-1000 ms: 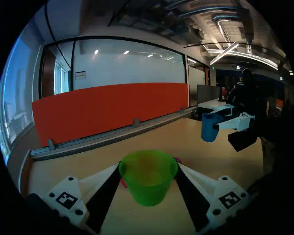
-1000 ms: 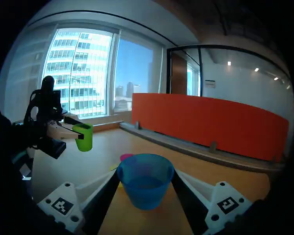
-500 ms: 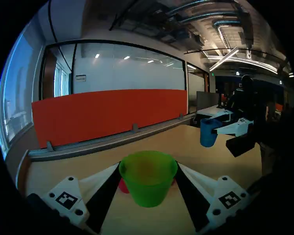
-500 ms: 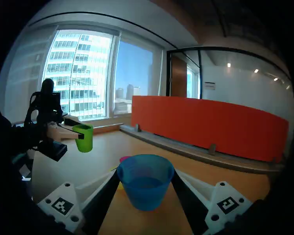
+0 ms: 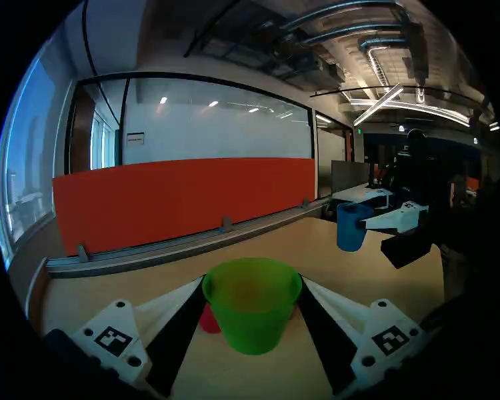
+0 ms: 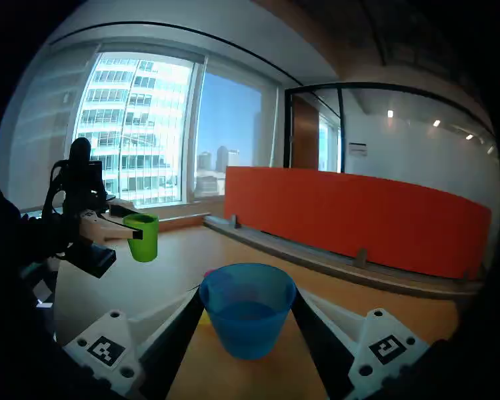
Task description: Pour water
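Above the desk (image 6: 183, 257), the left claw (image 5: 252, 288) pinches the green cup (image 5: 252, 319) and the right claw (image 6: 248, 295) pinches the blue cup (image 6: 248, 328), which seems to hold water. Both are upright and well apart, blue at green's 3 o'clock. No pouring yet.

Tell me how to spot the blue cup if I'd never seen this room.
Find the long orange partition behind the wooden desk. In front of it, the right tongs hold the blue cup upright above the desk. The green cup in the left tongs has the same shape; colour tells them apart.
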{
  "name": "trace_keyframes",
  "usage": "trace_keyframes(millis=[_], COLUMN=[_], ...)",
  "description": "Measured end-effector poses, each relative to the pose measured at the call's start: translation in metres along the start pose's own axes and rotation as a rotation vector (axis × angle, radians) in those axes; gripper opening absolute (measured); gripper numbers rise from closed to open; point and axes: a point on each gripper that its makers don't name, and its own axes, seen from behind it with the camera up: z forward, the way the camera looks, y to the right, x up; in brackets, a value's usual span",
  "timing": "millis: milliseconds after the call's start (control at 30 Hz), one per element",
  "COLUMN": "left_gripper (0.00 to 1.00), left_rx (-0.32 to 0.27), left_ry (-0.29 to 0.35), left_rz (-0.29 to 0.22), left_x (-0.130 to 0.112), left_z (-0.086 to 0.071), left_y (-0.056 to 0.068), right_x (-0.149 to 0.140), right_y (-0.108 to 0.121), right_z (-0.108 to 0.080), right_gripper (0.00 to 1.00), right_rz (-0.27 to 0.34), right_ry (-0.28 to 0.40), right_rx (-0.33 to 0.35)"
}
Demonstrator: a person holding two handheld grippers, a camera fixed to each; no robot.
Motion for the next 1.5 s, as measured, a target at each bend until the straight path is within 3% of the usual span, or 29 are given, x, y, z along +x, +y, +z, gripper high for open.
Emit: trace_keyframes(millis=[600,1033,1500], left_gripper=[0.9,0.9,0.89], left_rx=[-0.045,-0.095,-0.114], left_ry=[0.038,0.027,0.029], left_rz=[-0.005,0.003,0.008], left_x=[0.007,0.0,-0.002], left_z=[0.006,0.014,0.021], left_y=[0.027,0.05,0.063], right_x=[0.029,0.054,0.078], right_y=[-0.016,-0.031,-0.038], right_z=[0.006,0.013,0.022], right_gripper=[0.92,0.92,0.92], right_rz=[-0.056,-0.145,-0.257], right_ry=[0.029,0.05,0.067], right_rx=[0.059,0.097,0.123])
